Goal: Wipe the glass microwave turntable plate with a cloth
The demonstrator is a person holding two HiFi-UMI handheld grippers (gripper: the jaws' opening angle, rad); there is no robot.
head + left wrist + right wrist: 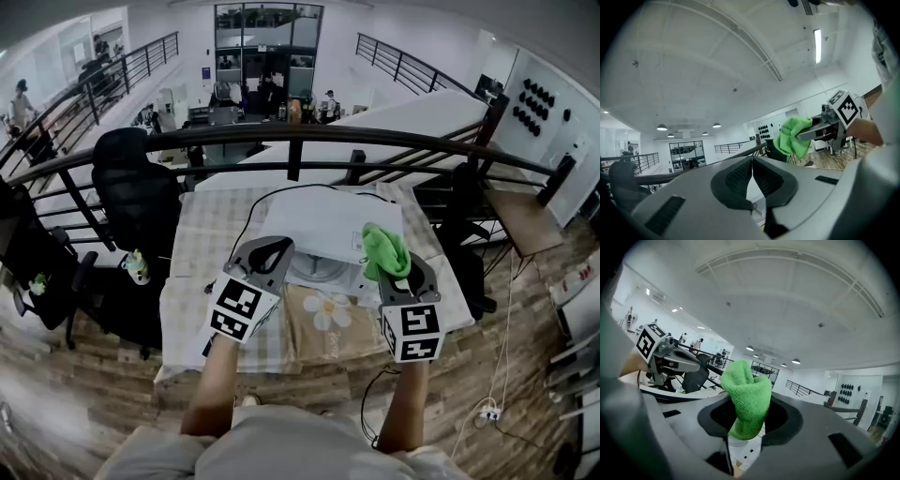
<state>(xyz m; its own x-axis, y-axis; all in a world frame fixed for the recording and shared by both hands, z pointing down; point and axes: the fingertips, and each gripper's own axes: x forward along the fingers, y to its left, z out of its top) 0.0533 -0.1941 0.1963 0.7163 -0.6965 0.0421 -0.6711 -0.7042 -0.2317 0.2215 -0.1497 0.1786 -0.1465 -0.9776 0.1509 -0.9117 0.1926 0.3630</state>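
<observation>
Indoors, checked tablecloth (202, 239) by railing (309, 133); left hand-held gripper (752, 164) closed empty, right hand-held gripper (749, 416) clamps cloth (749, 392)

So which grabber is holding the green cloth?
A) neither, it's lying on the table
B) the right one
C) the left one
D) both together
B: the green cloth sticks up from between the jaws of the right gripper, which are closed on it, while the left gripper has its jaws shut together on nothing.

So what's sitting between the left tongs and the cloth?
Head view shows the glass plate lying between the left tongs and the green cloth in the right tongs.
</observation>
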